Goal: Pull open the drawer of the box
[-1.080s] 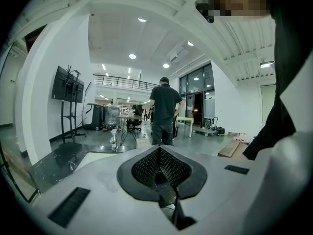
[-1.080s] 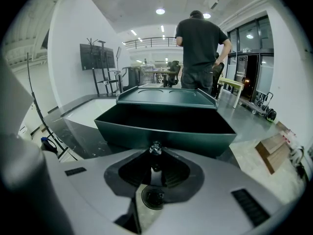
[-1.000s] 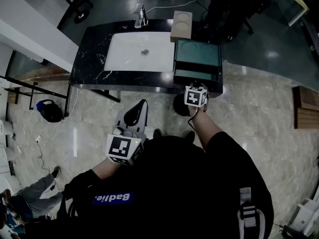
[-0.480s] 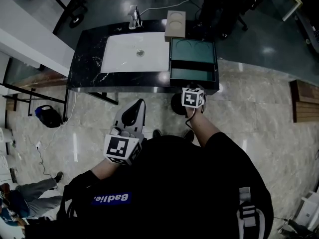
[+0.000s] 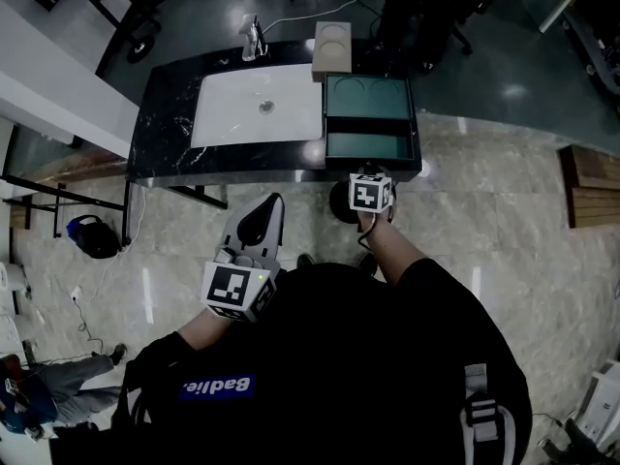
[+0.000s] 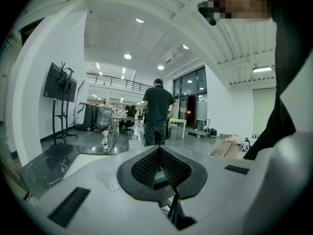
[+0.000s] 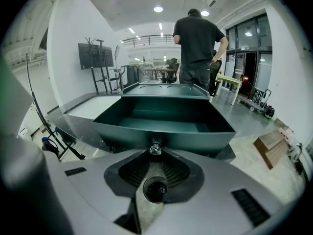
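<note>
The dark green box [image 5: 368, 95] stands on the right end of a black counter [image 5: 167, 105]. Its drawer [image 5: 371, 146] is pulled out toward me over the counter's front edge. In the right gripper view the drawer [image 7: 164, 119] shows as an empty open tray with a small crystal knob [image 7: 155, 148] on its front. My right gripper [image 5: 371, 171] is at that front, and its jaws [image 7: 155, 152] are shut on the knob. My left gripper [image 5: 271, 207] hangs close to my body, well short of the counter. Its pads [image 6: 146, 168] meet at the tips with nothing held.
A white sink [image 5: 260, 105] with a faucet [image 5: 252, 39] fills the counter left of the box. A beige tray [image 5: 334, 39] lies behind the box. A person [image 7: 198, 38] stands beyond the counter. A dark round stool [image 5: 339, 201] sits under the counter's edge by my right hand.
The drawer looks slightly further out, with my right gripper still on its knob. The head view has shifted a little. My left gripper has not moved.
</note>
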Motion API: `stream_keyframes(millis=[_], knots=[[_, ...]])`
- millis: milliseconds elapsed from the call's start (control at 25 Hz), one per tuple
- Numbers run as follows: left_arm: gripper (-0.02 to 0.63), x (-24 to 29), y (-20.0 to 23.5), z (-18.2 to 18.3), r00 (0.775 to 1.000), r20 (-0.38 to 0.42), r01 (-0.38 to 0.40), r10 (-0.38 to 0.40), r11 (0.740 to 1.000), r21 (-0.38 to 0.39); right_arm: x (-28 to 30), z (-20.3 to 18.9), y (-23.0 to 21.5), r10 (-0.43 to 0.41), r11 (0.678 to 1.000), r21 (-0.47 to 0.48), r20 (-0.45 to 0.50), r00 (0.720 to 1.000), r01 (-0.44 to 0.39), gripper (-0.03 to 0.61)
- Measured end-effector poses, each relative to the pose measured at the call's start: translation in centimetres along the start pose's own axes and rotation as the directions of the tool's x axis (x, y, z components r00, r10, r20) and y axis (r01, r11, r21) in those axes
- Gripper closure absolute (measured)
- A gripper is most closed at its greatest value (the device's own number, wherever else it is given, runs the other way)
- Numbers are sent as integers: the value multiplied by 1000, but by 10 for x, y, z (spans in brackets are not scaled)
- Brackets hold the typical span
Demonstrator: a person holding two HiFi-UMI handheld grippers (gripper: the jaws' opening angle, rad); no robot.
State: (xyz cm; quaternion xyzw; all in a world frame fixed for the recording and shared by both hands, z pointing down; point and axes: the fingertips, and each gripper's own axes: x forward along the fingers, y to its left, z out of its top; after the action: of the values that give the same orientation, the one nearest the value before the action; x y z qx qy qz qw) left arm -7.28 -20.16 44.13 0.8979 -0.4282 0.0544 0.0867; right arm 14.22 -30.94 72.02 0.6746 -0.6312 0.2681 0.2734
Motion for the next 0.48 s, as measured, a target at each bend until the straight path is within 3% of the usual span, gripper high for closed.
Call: stream_keyframes(millis=[480], knots=[[621, -3, 4, 0, 1000, 2, 26, -26, 1000, 2, -4, -6, 6, 22, 999, 34, -8, 1000, -22, 503]])
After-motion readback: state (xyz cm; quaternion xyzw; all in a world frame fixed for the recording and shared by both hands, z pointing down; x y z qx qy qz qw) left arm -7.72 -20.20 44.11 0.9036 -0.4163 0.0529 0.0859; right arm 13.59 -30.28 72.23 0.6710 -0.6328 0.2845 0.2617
